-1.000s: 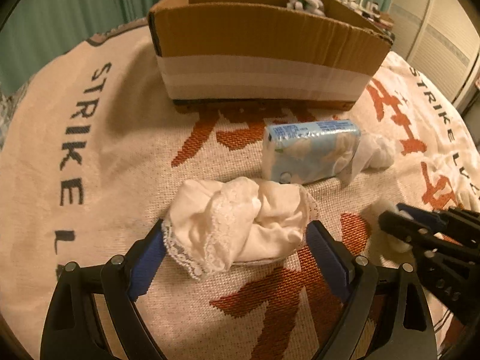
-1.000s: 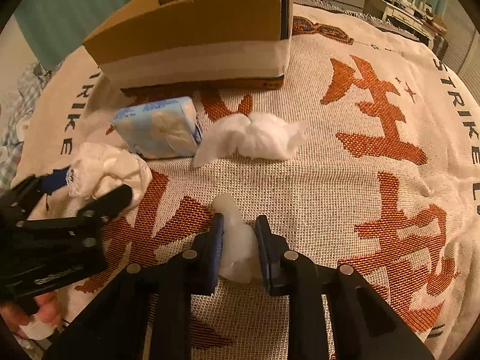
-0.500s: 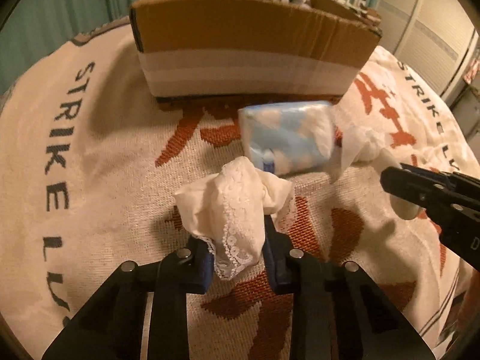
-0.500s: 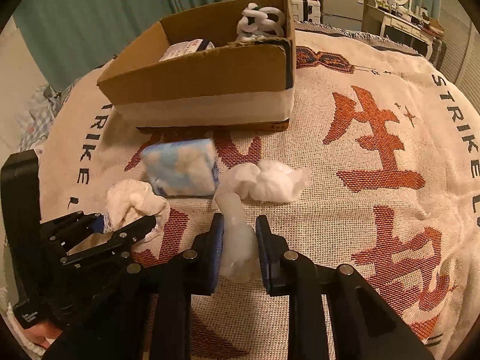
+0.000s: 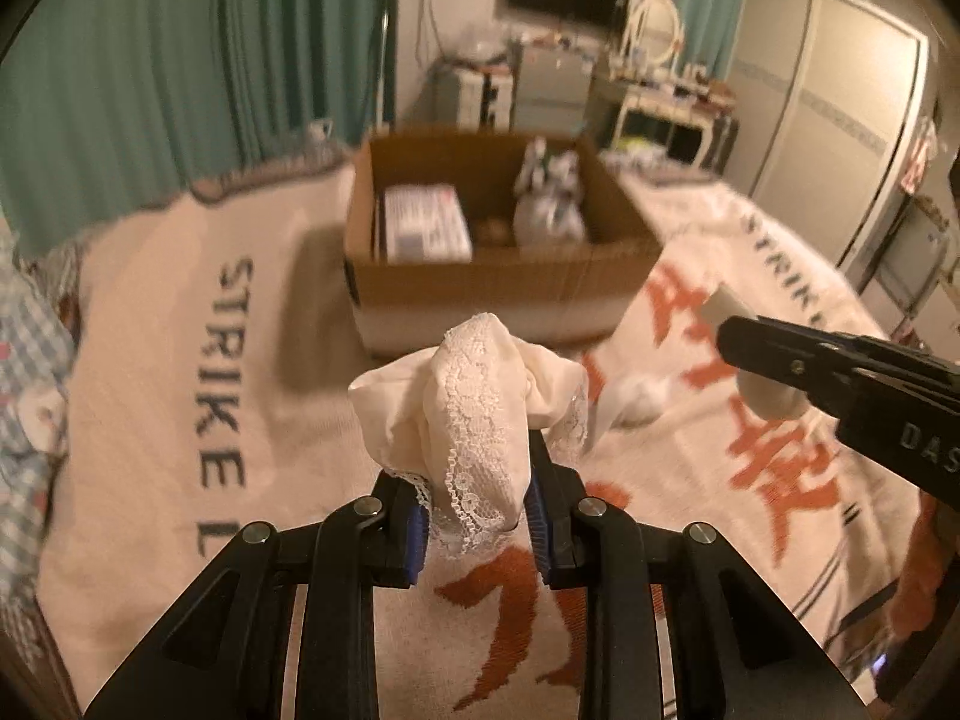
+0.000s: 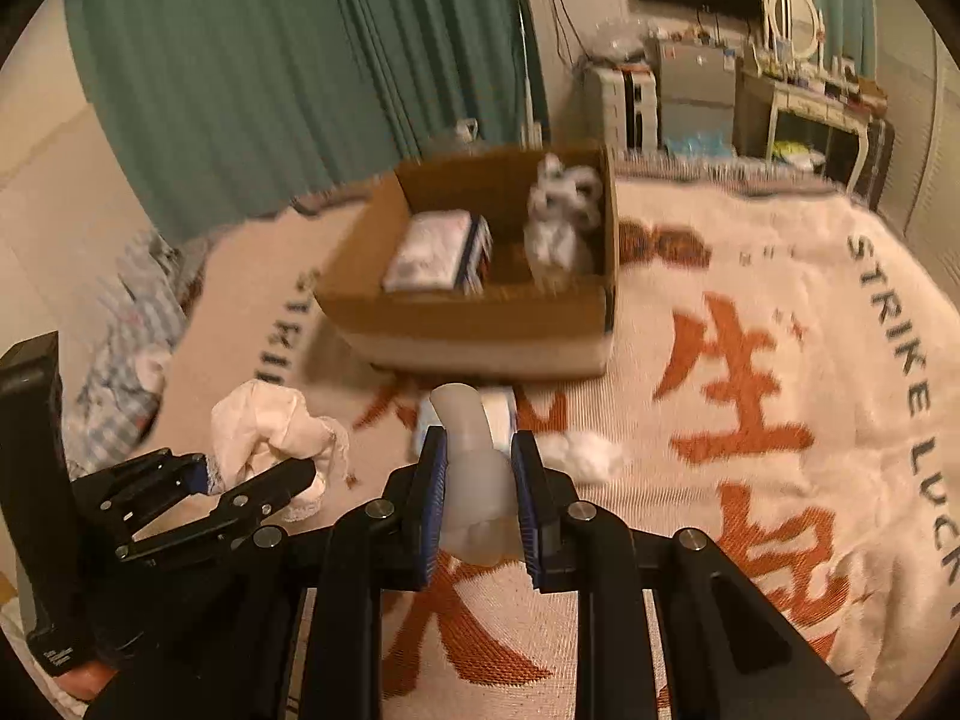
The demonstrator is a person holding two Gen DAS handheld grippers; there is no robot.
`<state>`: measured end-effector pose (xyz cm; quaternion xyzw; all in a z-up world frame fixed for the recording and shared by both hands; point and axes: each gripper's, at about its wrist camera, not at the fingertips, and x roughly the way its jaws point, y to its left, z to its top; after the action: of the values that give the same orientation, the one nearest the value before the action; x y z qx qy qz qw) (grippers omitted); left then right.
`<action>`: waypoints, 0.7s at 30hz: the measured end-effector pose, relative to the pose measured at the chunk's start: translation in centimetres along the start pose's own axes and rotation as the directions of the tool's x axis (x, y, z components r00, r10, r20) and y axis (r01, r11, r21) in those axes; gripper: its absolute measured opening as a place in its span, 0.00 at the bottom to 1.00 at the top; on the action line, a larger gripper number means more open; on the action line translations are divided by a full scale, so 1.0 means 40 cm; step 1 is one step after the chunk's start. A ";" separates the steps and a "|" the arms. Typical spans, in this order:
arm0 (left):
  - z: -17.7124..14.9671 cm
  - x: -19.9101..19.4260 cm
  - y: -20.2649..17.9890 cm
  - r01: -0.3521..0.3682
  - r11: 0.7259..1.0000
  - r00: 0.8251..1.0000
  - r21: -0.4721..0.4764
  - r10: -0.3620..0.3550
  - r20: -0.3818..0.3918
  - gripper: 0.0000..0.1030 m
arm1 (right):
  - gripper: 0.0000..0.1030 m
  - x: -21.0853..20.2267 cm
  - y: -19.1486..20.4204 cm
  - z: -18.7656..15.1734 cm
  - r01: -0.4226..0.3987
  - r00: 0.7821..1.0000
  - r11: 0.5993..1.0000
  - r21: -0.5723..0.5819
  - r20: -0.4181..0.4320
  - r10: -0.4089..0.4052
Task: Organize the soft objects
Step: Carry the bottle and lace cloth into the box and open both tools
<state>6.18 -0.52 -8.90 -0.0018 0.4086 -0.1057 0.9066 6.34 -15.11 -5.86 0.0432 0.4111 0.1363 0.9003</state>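
Note:
My left gripper (image 5: 477, 525) is shut on a cream lace-trimmed cloth (image 5: 474, 414) and holds it above the blanket, in front of the cardboard box (image 5: 498, 276). It also shows in the right wrist view (image 6: 270, 426). My right gripper (image 6: 480, 492) is shut on a soft translucent white object (image 6: 471, 468), also raised; it shows in the left wrist view (image 5: 759, 390). The box (image 6: 480, 330) holds a tissue pack (image 6: 435, 252) and a white bundle (image 6: 561, 222). A white crumpled piece (image 6: 585, 456) lies on the blanket. A blue tissue pack (image 6: 501, 414) is mostly hidden behind the right gripper.
A cream blanket (image 5: 156, 360) with orange characters and dark lettering covers the bed. Green curtains (image 5: 180, 60) hang behind. A checked fabric (image 5: 24, 372) lies at the left edge. Furniture and a wardrobe (image 5: 840, 120) stand at the back right.
Both grippers have risen well above the blanket with their objects, so the inside of the box now shows. The left gripper closed on the lace cloth a second ago.

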 end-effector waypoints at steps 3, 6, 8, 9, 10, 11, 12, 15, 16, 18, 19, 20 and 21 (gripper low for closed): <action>0.052 -0.052 -0.006 0.024 1.000 0.999 0.005 -0.024 0.047 0.25 | 0.20 -0.057 0.016 0.048 -0.012 0.998 1.000 -0.008 0.056 0.013; 0.122 -0.096 -0.023 0.006 0.998 0.995 0.058 -0.012 0.098 0.25 | 0.20 -0.108 0.035 0.115 -0.012 0.994 0.999 -0.035 0.109 0.016; 0.167 -0.119 -0.034 0.000 0.995 0.992 0.096 -0.012 0.127 0.25 | 0.20 -0.136 0.046 0.162 -0.012 0.990 0.999 -0.049 0.139 0.019; 0.192 -0.128 -0.035 -0.003 0.994 0.990 0.112 -0.013 0.141 0.25 | 0.20 -0.145 0.048 0.179 -0.014 0.988 0.998 -0.054 0.150 0.022; 0.218 -0.132 -0.035 -0.004 0.992 0.988 0.125 -0.016 0.155 0.25 | 0.20 -0.155 0.052 0.204 -0.017 0.986 0.998 -0.062 0.164 0.027; 0.242 -0.132 -0.032 -0.007 0.991 0.986 0.134 -0.015 0.167 0.25 | 0.20 -0.160 0.054 0.226 -0.018 0.984 0.998 -0.068 0.174 0.029; 0.260 -0.129 -0.030 -0.013 0.990 0.985 0.137 -0.012 0.175 0.25 | 0.20 -0.164 0.054 0.249 -0.017 0.982 0.997 -0.073 0.184 0.030; 0.319 -0.100 -0.013 -0.017 0.991 0.982 0.130 -0.008 0.191 0.25 | 0.20 -0.159 0.056 0.319 -0.020 0.977 0.996 -0.089 0.208 0.038; 0.338 -0.081 -0.006 -0.018 0.992 0.981 0.124 -0.007 0.194 0.25 | 0.20 -0.150 0.056 0.343 -0.022 0.976 0.995 -0.094 0.214 0.042; 0.360 -0.047 0.008 -0.023 0.994 0.981 0.106 0.002 0.193 0.25 | 0.20 -0.125 0.055 0.389 -0.027 0.974 0.995 -0.095 0.220 0.048; 0.371 -0.023 0.014 -0.026 0.995 0.982 0.096 0.008 0.187 0.25 | 0.20 -0.110 0.052 0.406 -0.034 0.974 0.995 -0.089 0.219 0.053; 0.385 0.006 0.021 -0.028 0.996 0.984 0.089 0.012 0.180 0.25 | 0.20 -0.088 0.047 0.427 -0.046 0.974 0.996 -0.078 0.216 0.062; 0.390 0.022 0.025 -0.029 0.996 0.985 0.088 0.013 0.175 0.25 | 0.20 -0.070 0.045 0.441 -0.053 0.975 0.996 -0.070 0.212 0.066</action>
<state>18.50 -1.02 0.74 0.0341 0.3227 -0.1139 0.9390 17.47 -13.57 8.14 0.0413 0.3057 0.1707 0.9358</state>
